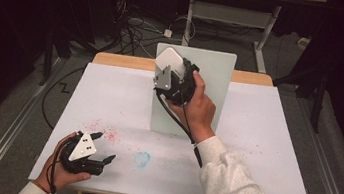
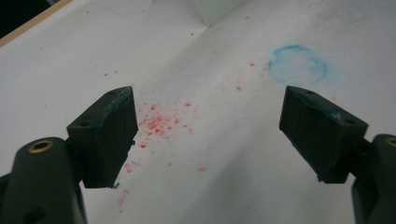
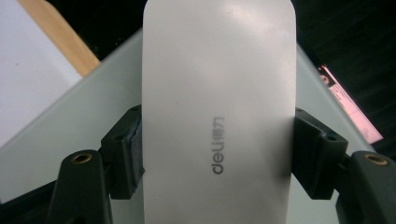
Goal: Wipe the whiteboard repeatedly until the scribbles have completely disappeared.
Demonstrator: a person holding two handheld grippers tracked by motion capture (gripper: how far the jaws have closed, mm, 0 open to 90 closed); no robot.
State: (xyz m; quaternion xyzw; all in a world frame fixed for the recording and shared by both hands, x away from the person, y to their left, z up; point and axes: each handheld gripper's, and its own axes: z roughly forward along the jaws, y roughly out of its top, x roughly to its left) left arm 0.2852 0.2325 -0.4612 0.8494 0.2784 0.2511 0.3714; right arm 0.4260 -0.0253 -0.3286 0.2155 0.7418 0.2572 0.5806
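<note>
The lower end of the white eraser (image 3: 219, 107) runs off the bottom of the right gripper view, and in the high view the person's right hand (image 1: 198, 108) hides most of the right gripper (image 1: 174, 79). Its two black jaws are clamped on the eraser's long sides, one pad pressed to each edge, grey "deli" lettering facing the camera between them. The eraser is raised against the upper part of the upright pale board (image 1: 212, 82) at the table's far side. Down at the near left, the left gripper (image 1: 103, 147) rests low over the white table (image 1: 263, 154), jaws wide apart and empty, above scattered red crumbs (image 2: 159, 123) and beside a smudged blue ring (image 2: 298, 64). The room behind is dark, cables (image 1: 133, 29) tangled on the floor.
</note>
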